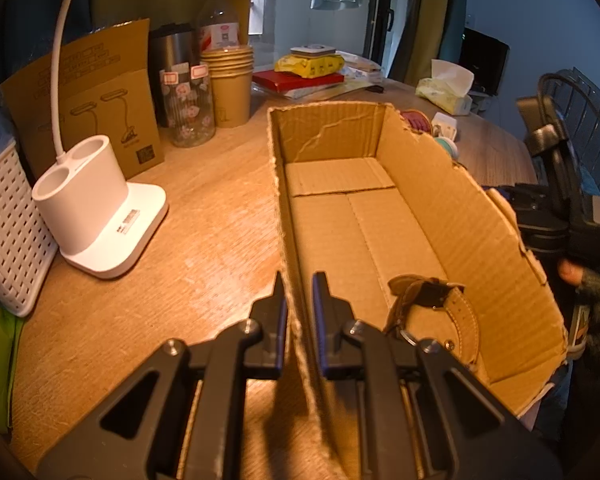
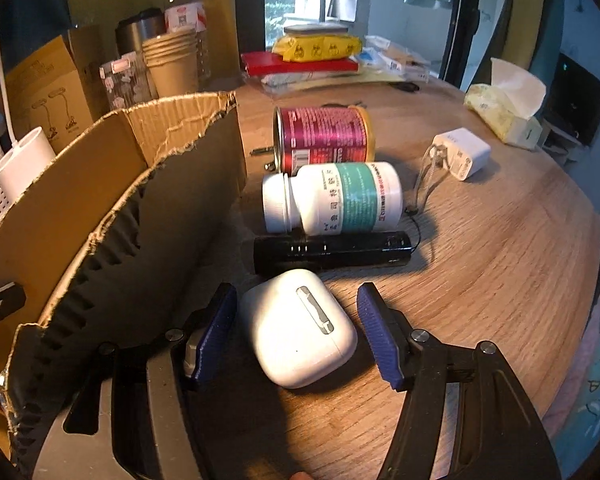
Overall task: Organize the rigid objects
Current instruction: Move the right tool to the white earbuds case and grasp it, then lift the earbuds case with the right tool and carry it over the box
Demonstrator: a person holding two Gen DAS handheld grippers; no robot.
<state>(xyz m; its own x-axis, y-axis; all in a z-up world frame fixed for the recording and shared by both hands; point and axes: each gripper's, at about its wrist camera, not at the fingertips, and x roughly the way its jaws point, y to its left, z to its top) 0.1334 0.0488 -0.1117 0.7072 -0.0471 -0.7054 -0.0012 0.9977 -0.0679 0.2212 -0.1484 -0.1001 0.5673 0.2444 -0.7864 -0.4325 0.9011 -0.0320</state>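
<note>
An open cardboard box (image 1: 440, 208) lies on the wooden table; a brown leather-strap watch (image 1: 436, 304) rests inside its near end. My left gripper (image 1: 298, 300) is shut on the box's left wall. In the right wrist view the box (image 2: 100, 208) stands at the left. My right gripper (image 2: 298, 328) is open, its jaws on either side of a white earbuds case (image 2: 300, 328) on the table. Beyond it lie a black flashlight (image 2: 332, 252), a white pill bottle (image 2: 332, 196), a red can (image 2: 324, 136) and a white charger (image 2: 460, 152).
A white lamp base (image 1: 96, 208), a white basket (image 1: 8, 232), a flowered glass jar (image 1: 188, 108), paper cups (image 1: 230, 84), a steel mug and a bottle stand at the left and back. A tissue pack (image 2: 508, 108) and stacked packets (image 2: 312, 56) lie further back.
</note>
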